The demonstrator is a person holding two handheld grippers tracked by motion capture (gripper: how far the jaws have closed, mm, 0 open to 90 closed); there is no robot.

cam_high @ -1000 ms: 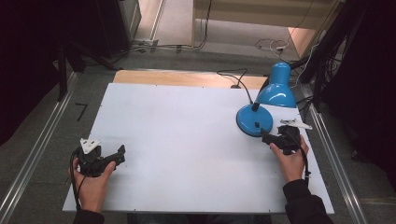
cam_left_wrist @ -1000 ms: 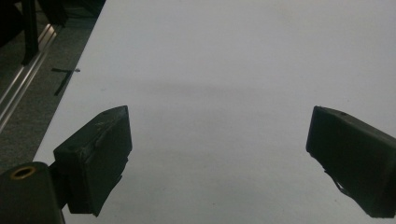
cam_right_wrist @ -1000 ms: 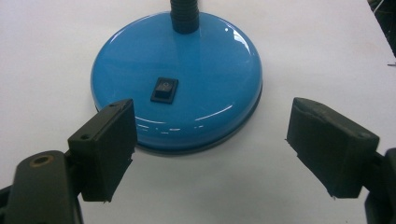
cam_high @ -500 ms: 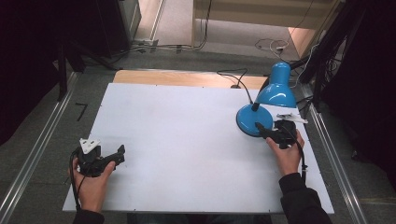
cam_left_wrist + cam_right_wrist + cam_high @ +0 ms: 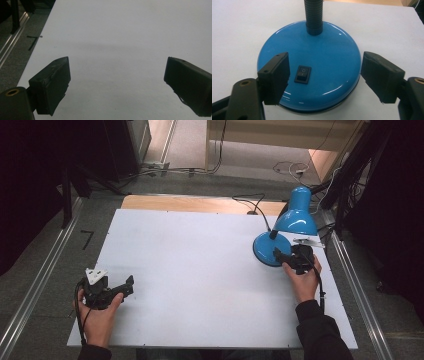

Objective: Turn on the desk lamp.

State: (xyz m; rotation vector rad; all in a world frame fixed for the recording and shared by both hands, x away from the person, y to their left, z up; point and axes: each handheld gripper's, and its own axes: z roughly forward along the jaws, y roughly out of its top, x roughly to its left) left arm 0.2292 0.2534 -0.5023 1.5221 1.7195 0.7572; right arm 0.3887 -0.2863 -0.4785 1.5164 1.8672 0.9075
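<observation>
Now my right gripper (image 5: 286,258) sits at the near edge of the lamp (image 5: 287,227), whose blue base (image 5: 312,62) stands close to the worktop's (image 5: 200,270) right edge, just short of the far corner. In the right gripper view my jaws stand apart and have just been closing a little; the left one hangs over the base beside the black switch (image 5: 302,74), the right one just off the base's rim, and I cannot tell whether either touches the blue. Between them lies the near part of the base, unpressed. The ribbed neck (image 5: 313,17) rises from the middle of the base and is cut off at the top of that view. From above, the shade (image 5: 297,215) leans out over the right edge, and the cord (image 5: 255,202) runs off the far side onto a strip of bare wood (image 5: 190,203).

My left gripper (image 5: 122,289) rests in my left hand (image 5: 97,315) near the near-left corner, jaws wide apart with bare white surface between them. All the middle and left of the worktop lies open for moving. A metal rail (image 5: 35,290) runs along the floor beside the left edge. Beyond the far edge the room is dark and hard to read.
</observation>
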